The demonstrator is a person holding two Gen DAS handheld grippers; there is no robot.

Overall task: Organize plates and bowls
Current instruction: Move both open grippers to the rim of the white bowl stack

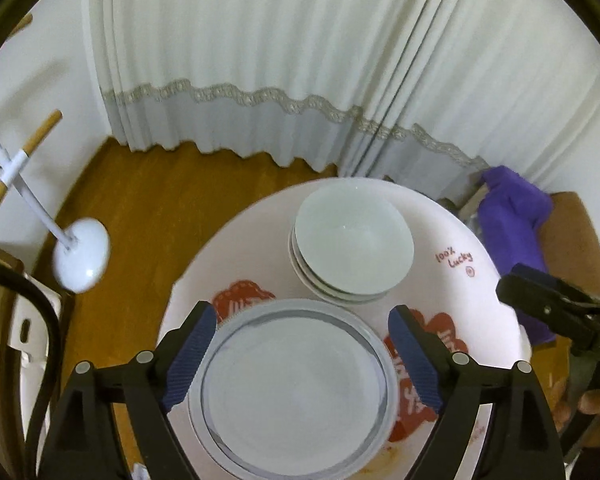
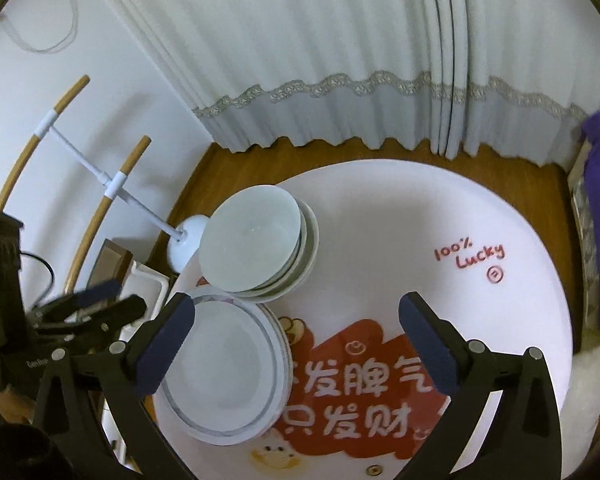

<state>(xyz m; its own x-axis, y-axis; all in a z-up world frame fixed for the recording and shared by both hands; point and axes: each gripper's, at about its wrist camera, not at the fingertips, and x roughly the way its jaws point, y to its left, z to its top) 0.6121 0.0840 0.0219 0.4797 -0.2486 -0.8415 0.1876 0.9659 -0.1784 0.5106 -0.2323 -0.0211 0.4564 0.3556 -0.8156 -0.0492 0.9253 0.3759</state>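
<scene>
A stack of white plates (image 2: pixel 224 364) with a thin grey ring is seen lying flat on the round table (image 2: pixel 380 208), near its edge. A nested stack of white bowls (image 2: pixel 256 240), upright, is found just beyond, touching the plates' rim.

Glossy ceramic bowls (image 1: pixel 354 242), plates (image 1: pixel 292 392)

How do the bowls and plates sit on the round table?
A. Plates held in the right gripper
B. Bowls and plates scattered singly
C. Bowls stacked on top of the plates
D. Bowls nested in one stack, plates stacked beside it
D: the bowls nest in one stack, the plates form a separate stack beside it, and both open grippers are empty.
</scene>
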